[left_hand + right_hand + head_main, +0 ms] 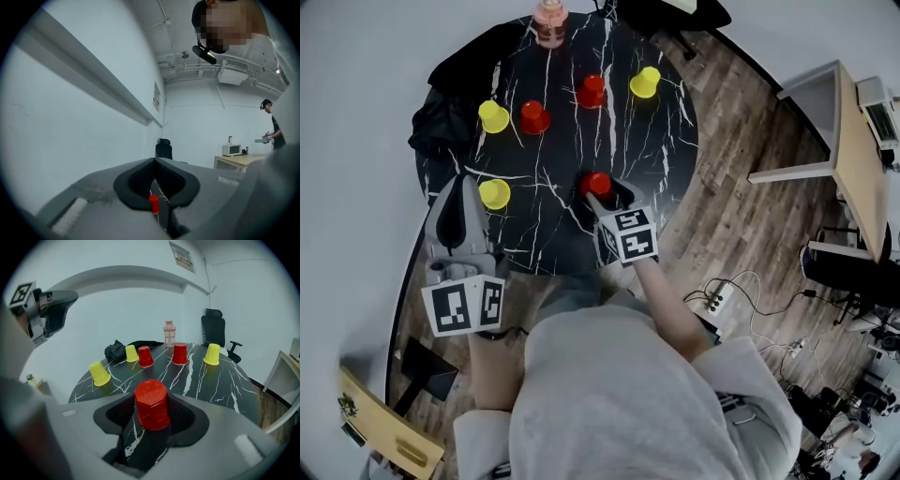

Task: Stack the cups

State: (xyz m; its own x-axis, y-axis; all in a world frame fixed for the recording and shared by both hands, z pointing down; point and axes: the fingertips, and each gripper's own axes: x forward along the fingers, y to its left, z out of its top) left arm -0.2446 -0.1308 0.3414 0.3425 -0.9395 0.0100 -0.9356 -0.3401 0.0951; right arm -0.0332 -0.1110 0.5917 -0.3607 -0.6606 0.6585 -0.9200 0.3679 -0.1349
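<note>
Red cup [151, 404] sits inverted near the worktop's [666, 159] front edge, between the right gripper's [603, 194] wide jaws. Left gripper's [461, 187] jaws are closed.

Six plastic cups stood upside down and apart from one another on the black marble-patterned table [656, 141]. Along its far side stood the left yellow cup [494, 116], the first red cup [533, 117], the second red cup [592, 91] and the right yellow cup [645, 82]. Nearer, the third yellow cup [494, 193] stood by the left edge, and the third red cup [596, 183] stood between the parted jaws of the right gripper [598, 190].
</note>
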